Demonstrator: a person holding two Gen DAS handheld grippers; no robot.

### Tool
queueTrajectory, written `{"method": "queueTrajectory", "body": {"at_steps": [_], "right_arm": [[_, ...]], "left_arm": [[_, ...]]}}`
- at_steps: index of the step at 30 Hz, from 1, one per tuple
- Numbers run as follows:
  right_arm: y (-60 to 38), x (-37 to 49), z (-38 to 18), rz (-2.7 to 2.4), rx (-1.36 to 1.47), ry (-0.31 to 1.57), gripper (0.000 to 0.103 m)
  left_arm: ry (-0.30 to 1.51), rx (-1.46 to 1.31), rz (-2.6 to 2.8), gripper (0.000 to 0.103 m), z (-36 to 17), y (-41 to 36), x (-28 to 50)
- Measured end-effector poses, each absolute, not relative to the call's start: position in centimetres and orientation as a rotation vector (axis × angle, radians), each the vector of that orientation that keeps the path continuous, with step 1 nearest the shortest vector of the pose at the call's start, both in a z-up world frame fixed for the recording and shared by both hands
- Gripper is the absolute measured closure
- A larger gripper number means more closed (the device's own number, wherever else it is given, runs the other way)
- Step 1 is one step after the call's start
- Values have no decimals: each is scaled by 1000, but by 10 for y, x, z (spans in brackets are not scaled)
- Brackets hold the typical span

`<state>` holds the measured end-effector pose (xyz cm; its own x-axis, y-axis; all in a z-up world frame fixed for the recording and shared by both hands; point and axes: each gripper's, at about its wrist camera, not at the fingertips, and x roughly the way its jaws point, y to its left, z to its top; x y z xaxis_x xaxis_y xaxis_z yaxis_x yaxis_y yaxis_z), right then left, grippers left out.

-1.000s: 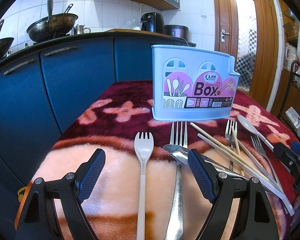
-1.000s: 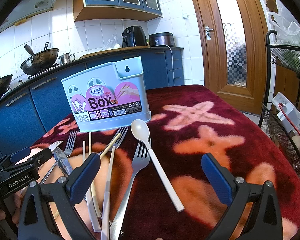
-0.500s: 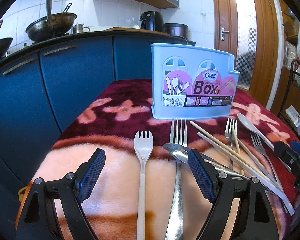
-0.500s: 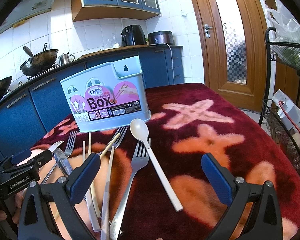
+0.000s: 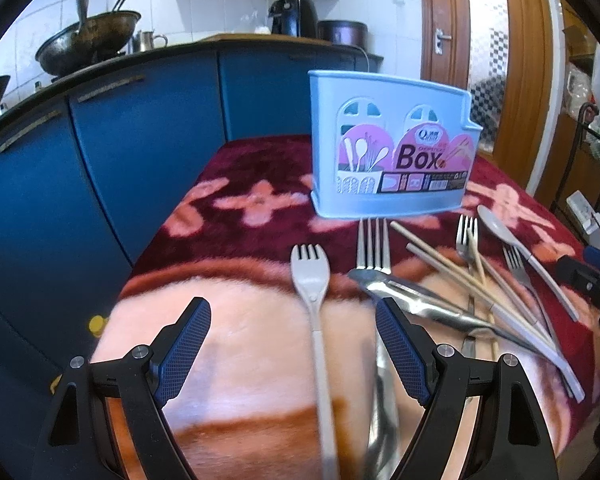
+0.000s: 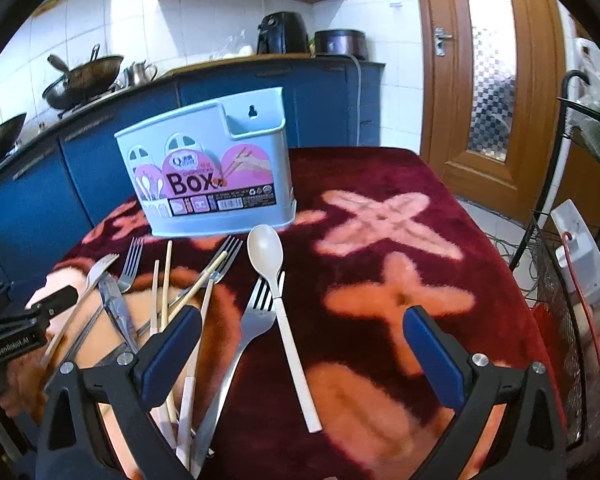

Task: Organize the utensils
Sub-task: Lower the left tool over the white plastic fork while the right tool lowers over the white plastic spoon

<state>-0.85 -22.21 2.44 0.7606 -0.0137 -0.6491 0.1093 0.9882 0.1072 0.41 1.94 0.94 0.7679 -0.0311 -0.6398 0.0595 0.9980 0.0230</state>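
A light blue utensil box (image 5: pixel 392 148) stands upright on the blanket-covered table; it also shows in the right wrist view (image 6: pixel 212 176). In front of it lie a beige plastic fork (image 5: pixel 314 300), metal forks (image 5: pixel 374 248), a metal spoon (image 5: pixel 412 304), chopsticks (image 5: pixel 460 272) and a beige plastic spoon (image 6: pixel 280 300). My left gripper (image 5: pixel 292 344) is open, low over the beige fork's handle. My right gripper (image 6: pixel 300 352) is open, low over the beige spoon's handle and a metal fork (image 6: pixel 248 328).
The table is covered by a dark red and orange floral blanket (image 6: pixel 380 240). Blue kitchen cabinets (image 5: pixel 120 152) stand behind and to the left. A black wire rack (image 6: pixel 572 280) stands at the table's right edge. A wooden door (image 6: pixel 488 60) is at the back right.
Both grippers have dropped lower and moved forward over the utensils; the left one now straddles the beige fork's handle, the right one the beige spoon's handle. Nothing was picked up.
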Motion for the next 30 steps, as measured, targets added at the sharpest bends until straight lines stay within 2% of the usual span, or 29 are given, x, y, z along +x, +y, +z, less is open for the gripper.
{"method": "queueTrajectory", "body": {"at_steps": [4, 10, 16, 23, 30], "right_arm": [[-223, -3, 24, -55, 101, 750, 8], [-229, 11, 16, 11, 112, 854, 12], [-229, 27, 8, 28, 93, 943, 25], [-240, 42, 2, 68, 183, 1075, 24], [-241, 55, 2, 96, 154, 1170, 25]], "left_arm": [[731, 56, -40, 18, 10, 28, 9], [828, 125, -52, 18, 0, 28, 21], [902, 194, -81, 18, -8, 20, 32], [994, 149, -134, 17, -11, 27, 47], [1030, 173, -155, 18, -11, 25, 53]]}}
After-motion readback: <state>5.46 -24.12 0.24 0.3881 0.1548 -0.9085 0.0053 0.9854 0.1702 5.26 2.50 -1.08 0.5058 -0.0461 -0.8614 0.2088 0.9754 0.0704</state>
